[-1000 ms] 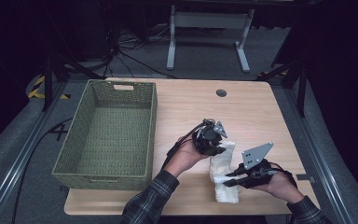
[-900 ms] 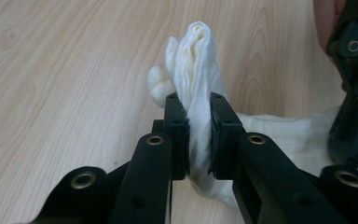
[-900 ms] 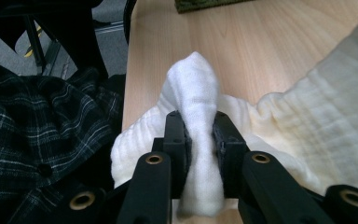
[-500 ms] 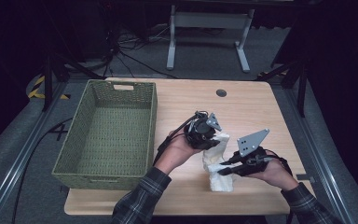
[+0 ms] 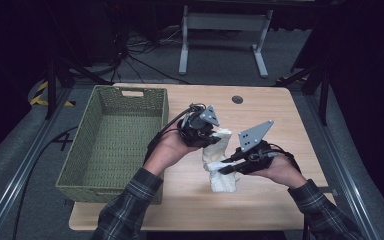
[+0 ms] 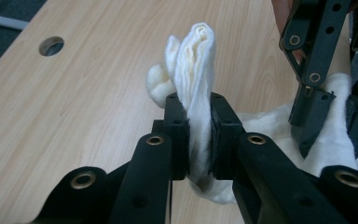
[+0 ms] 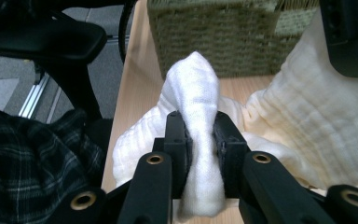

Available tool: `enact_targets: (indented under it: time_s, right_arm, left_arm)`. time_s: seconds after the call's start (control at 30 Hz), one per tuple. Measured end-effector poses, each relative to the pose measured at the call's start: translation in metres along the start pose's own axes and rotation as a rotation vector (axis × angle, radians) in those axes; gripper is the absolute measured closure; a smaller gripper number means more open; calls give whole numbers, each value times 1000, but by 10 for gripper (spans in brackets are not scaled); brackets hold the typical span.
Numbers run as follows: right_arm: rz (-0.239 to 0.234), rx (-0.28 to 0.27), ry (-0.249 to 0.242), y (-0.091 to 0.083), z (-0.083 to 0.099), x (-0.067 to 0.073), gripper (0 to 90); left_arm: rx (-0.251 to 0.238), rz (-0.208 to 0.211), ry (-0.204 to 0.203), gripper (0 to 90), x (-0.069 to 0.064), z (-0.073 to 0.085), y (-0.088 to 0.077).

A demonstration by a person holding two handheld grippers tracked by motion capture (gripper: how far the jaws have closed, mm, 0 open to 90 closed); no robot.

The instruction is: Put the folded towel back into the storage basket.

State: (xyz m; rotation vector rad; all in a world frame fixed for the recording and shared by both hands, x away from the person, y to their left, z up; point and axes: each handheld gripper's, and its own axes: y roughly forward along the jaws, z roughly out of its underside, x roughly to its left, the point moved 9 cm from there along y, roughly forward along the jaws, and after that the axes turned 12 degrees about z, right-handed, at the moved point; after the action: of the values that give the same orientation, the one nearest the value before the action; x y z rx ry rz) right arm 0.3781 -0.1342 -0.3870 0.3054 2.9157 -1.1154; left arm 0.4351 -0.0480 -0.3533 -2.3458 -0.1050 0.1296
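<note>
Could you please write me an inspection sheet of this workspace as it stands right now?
Surface: light wooden table with a round hole near its far edge.
Job's things: white crumpled cloth, bunched between both grippers, lower end at the tabletop.
Clutter: green woven rectangular basket at the table's left, nothing seen inside.
Grippers: left gripper shut on a fold of the cloth; right gripper shut on another fold.
Cables: black cable looping from the left gripper; more cables on the floor beyond.
Surroundings: grey metal stand behind the table, dark floor, yellow-black tape at left.
</note>
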Motion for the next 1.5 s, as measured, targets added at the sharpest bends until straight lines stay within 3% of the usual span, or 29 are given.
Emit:
enact_targets:
  time_s: [0.33, 0.73, 0.93, 1.2, 1.33, 1.5]
  right_arm:
    - [7, -9, -37, 20, -53, -3, 792]
    - [-7, -42, -40, 57, -107, -4, 791]
    - [-35, -53, -48, 91, -136, 1, 791]
    - [-64, -46, -52, 138, -153, 10, 790]
    - [-76, -21, -50, 156, -150, 13, 789]
    - [-84, -15, -36, 166, -140, 15, 785]
  left_arm:
    - [-7, -29, 32, 805, 12, 21, -49]
    - [-45, -94, 13, 805, 32, 52, -100]
    - [-72, -114, -3, 805, 39, 76, -120]
    - [-83, -129, -63, 805, 43, 115, -129]
    - [-91, -126, -86, 805, 43, 131, -130]
    - [-104, -112, -107, 805, 43, 142, -125]
